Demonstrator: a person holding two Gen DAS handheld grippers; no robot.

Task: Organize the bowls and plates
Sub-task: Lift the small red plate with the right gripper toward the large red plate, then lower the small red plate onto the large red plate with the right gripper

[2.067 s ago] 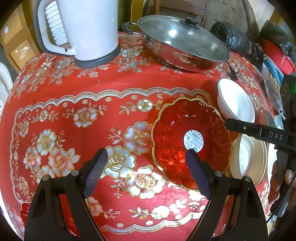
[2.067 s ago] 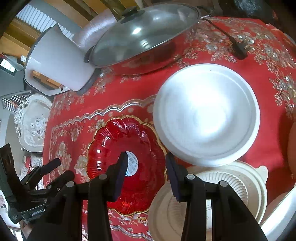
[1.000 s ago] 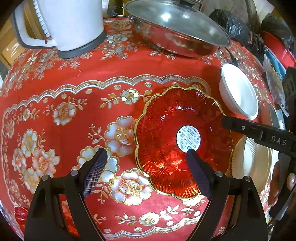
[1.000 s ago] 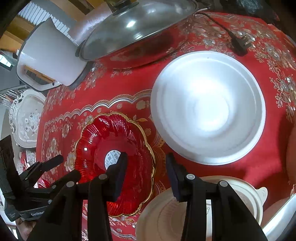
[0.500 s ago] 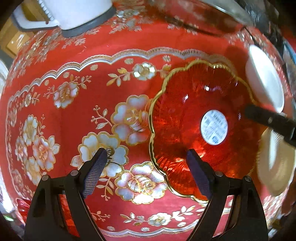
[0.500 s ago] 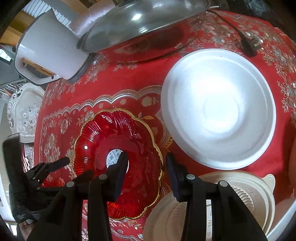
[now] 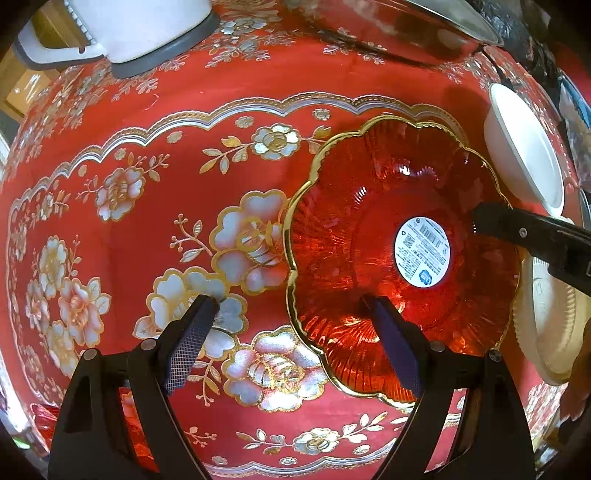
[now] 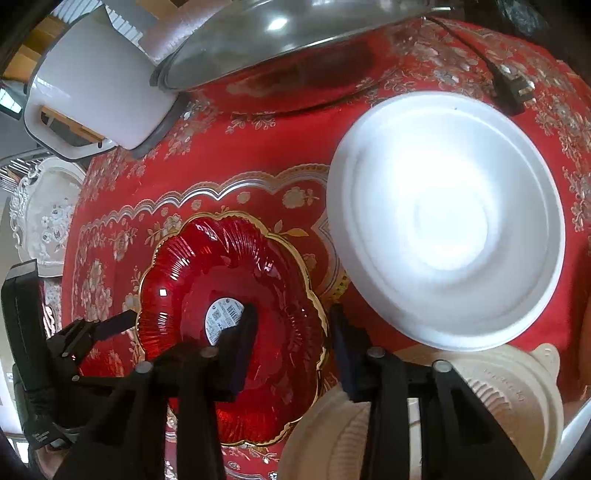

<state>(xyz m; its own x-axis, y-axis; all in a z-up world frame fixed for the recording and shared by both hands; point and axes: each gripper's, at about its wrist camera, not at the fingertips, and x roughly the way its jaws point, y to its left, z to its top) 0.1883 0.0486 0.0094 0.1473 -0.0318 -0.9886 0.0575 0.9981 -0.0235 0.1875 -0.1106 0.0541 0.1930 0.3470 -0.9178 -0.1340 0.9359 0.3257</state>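
Observation:
A red glass bowl point(image 7: 399, 236) with a scalloped gold rim and a white sticker lies on the red flowered tablecloth; it also shows in the right wrist view point(image 8: 192, 280). My left gripper point(image 7: 291, 306) is open, its right finger over the bowl's near left rim. My right gripper point(image 8: 291, 325) is open and straddles the bowl's right rim; its finger point(image 7: 524, 232) reaches in from the right. A white foam bowl point(image 8: 450, 221) sits to the right, also in the left wrist view point(image 7: 521, 151). Cream plates point(image 8: 491, 391) lie below it, seen in the left wrist view point(image 7: 546, 314).
A white kettle point(image 7: 125, 29) stands at the back left and a lidded steel pan point(image 8: 280, 33) at the back. A black power plug point(image 8: 513, 92) lies beside the foam bowl. An ornate white tray point(image 8: 40, 218) sits off the table's left side.
Both grippers have moved lower and closer to the red bowl. My right gripper now has its left finger inside the bowl and its right finger outside the rim.

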